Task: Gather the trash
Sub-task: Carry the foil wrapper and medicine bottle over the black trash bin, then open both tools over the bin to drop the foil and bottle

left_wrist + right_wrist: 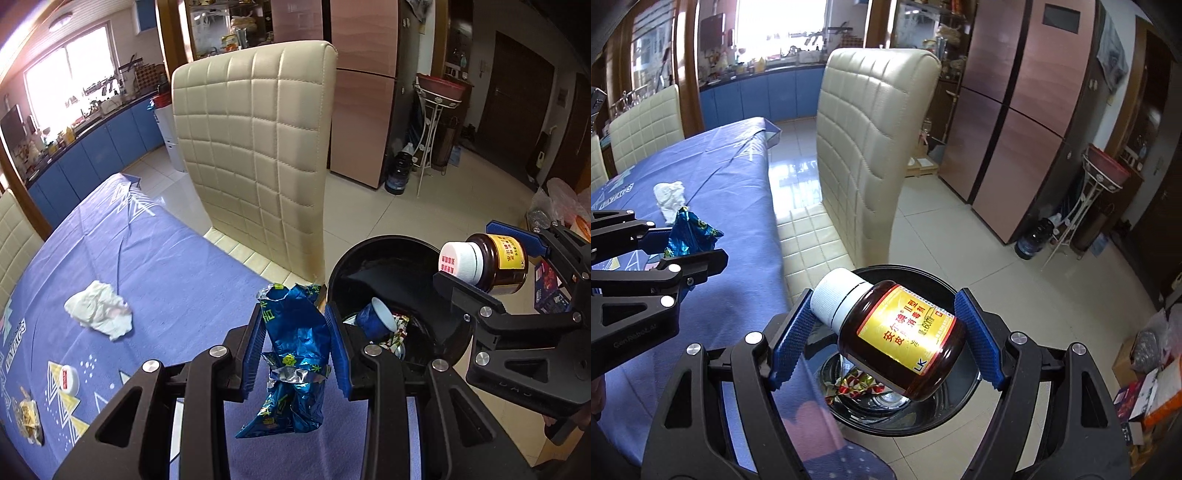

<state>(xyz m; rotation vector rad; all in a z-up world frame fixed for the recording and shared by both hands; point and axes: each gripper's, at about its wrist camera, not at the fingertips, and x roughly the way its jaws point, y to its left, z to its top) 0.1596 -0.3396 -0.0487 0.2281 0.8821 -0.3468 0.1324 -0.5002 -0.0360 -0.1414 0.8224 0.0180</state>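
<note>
Left gripper (295,354) clamps a blue foil wrapper (295,343); right gripper (886,339) clamps a brown medicine bottle (905,332) over the black bin (960,406). Bin partly filled. Crumpled tissue (99,310) remains mid-tabletop.

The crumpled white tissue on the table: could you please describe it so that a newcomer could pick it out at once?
Start at the table with the blue patterned cloth, beside the cream quilted chair. The crumpled white tissue lies alone on bare cloth toward the middle. Unlike the small white cap nearer the edge, it is soft, wrinkled and shapeless, with a faint pink tinge.
</note>
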